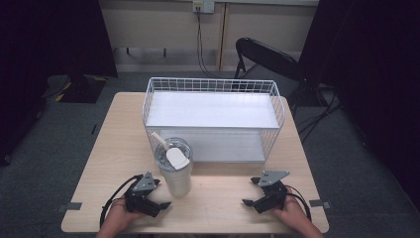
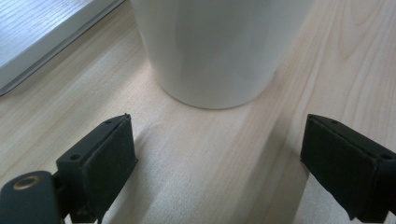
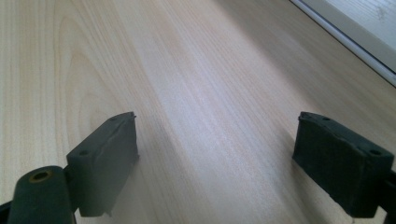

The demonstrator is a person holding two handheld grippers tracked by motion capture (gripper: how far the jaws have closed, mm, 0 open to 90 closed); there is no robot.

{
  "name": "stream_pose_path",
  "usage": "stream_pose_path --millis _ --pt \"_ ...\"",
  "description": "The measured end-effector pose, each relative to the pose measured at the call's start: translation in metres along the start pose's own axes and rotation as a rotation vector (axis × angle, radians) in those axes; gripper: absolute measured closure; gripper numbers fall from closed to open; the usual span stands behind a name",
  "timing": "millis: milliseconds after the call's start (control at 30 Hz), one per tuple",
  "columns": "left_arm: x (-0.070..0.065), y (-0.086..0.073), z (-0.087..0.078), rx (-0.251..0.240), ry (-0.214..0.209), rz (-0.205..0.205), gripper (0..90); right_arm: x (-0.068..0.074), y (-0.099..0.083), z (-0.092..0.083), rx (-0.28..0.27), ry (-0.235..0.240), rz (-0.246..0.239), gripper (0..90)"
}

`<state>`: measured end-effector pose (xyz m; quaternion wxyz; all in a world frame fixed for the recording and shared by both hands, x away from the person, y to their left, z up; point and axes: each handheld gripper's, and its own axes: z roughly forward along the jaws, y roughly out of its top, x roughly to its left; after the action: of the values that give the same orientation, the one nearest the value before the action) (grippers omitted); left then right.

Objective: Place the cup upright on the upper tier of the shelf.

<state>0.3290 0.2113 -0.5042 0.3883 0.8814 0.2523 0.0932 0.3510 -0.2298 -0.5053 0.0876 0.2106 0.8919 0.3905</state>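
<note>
A white tumbler (image 1: 177, 174) with a clear lid and a white flip spout stands upright on the wooden table (image 1: 223, 208), just in front of the wire rack. My left gripper (image 1: 161, 193) rests on the table right beside the tumbler's left side, open and pointing at it. In the left gripper view the tumbler's base (image 2: 215, 51) stands a short way beyond the open left gripper (image 2: 219, 158), apart from both pads. My right gripper (image 1: 250, 191) lies at the table's front right, open; in the right gripper view this gripper (image 3: 217, 158) has bare wood between its jaws.
A white wire rack (image 1: 214, 119) with an upper shelf and a white base plate (image 2: 42, 32) (image 3: 359, 32) takes up the back half of the table. A black folding chair (image 1: 267, 57) stands behind the table. Tape marks (image 1: 73, 206) sit at the front corners.
</note>
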Motion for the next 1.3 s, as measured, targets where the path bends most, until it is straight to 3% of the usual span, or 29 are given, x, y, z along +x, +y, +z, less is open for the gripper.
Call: stream_pose_path --millis 433,600,967,1300 --pt "-0.001 0.000 0.000 0.008 0.008 0.015 8.6 0.000 0.000 -0.001 -0.001 -0.008 0.005 13.1" --pt "0.002 -0.002 -0.004 -0.003 -0.004 -0.018 11.2 0.000 -0.001 -0.001 -0.001 -0.008 0.005 13.1" --pt "0.000 0.000 -0.008 0.013 -0.022 -0.013 15.7 0.000 0.000 -0.001 -0.001 -0.007 0.006 13.1" --pt "0.000 0.007 -0.018 -0.042 -0.038 -0.028 16.0 0.000 0.000 -0.001 -0.001 -0.008 0.006 13.1"
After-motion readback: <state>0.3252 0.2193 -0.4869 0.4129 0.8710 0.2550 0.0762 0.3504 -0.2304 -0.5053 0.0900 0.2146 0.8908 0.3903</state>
